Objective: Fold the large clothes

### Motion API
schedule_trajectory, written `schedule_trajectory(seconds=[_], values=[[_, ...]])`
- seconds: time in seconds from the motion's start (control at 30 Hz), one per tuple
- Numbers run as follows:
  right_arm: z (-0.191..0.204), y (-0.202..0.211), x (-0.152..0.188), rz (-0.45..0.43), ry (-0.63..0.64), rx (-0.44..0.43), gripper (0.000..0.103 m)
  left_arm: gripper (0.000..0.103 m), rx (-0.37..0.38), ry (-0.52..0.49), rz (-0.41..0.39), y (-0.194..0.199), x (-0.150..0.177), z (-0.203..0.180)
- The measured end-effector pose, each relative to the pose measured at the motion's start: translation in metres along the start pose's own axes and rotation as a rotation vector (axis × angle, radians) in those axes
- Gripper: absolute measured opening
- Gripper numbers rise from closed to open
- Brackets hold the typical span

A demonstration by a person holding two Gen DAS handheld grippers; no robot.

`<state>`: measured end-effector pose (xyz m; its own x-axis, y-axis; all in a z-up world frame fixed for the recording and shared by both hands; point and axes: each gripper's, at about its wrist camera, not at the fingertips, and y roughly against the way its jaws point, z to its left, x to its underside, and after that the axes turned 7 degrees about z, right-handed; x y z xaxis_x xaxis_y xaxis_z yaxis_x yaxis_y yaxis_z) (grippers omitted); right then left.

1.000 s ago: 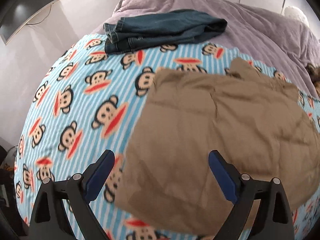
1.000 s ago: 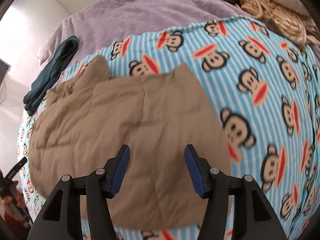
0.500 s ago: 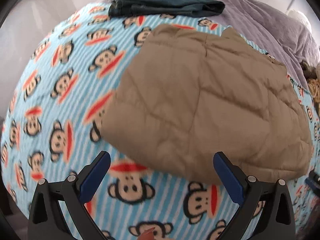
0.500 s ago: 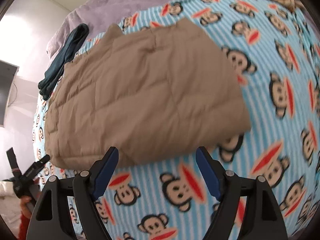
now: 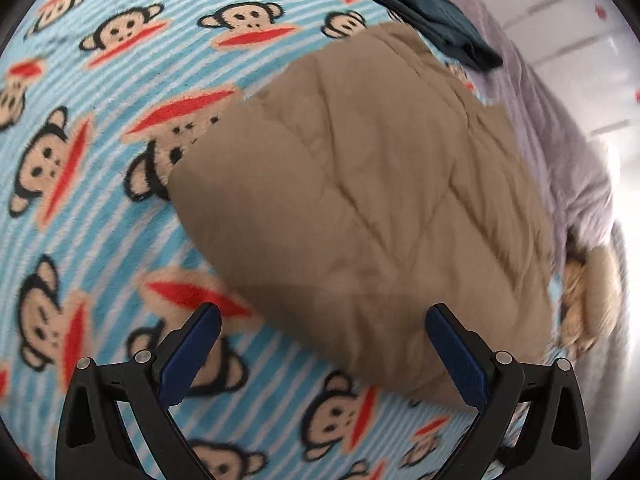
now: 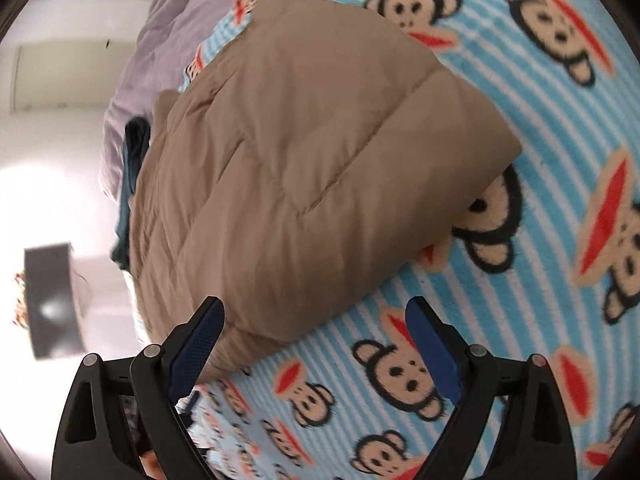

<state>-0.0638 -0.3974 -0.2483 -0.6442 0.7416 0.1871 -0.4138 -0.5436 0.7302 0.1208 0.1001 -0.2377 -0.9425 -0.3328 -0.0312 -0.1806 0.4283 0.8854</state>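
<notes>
A folded tan quilted garment (image 5: 360, 184) lies on the bed's blue striped monkey-print blanket (image 5: 100, 220), its near edge just ahead of both claws. The left claw (image 5: 322, 354) hangs above that edge with its blue pads spread wide and nothing pinched. The right claw (image 6: 314, 346) is opening, its left pad over the garment's near corner, gripping nothing. Beyond the garment sit dark folded jeans (image 5: 432, 12) and a lilac cover (image 5: 560, 140).
</notes>
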Motion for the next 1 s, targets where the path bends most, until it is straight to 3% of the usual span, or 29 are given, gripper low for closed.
schedule_trajectory(seconds=[0.23,0.53,0.6,0.63,0.67,0.7,0.77,0.87,1.0], values=[[-0.011,-0.021,-0.018,-0.024,-0.105,-0.149,0.094,0.103,0.028,-0.007,-0.009,-0.021,-0.015,-0.007],[-0.014,-0.047,-0.029,-0.055,-0.165,-0.253,0.094,0.103,0.031,0.023,-0.037,-0.038,-0.021,-0.010],[-0.014,-0.048,-0.030,-0.063,-0.185,-0.270,0.093,0.092,0.036,0.031,-0.051,-0.037,-0.021,-0.011],[-0.015,-0.049,-0.029,-0.067,-0.202,-0.280,0.090,0.070,0.052,0.028,-0.050,-0.037,-0.022,-0.012],[-0.014,-0.050,-0.030,-0.066,-0.211,-0.286,0.077,0.048,0.100,0.019,-0.034,-0.038,-0.022,-0.013],[-0.014,-0.051,-0.029,-0.063,-0.221,-0.291,0.069,0.043,0.115,0.013,-0.028,-0.037,-0.021,-0.015],[-0.015,-0.052,-0.028,-0.051,-0.231,-0.317,0.043,0.025,0.098,-0.036,-0.046,-0.030,-0.019,-0.025],[-0.012,-0.048,-0.025,-0.054,-0.213,-0.342,0.029,0.017,0.076,-0.123,-0.078,-0.016,-0.014,-0.039],[-0.009,-0.039,-0.019,-0.056,-0.184,-0.378,0.024,0.016,0.094,-0.176,-0.105,0.005,-0.009,-0.048]])
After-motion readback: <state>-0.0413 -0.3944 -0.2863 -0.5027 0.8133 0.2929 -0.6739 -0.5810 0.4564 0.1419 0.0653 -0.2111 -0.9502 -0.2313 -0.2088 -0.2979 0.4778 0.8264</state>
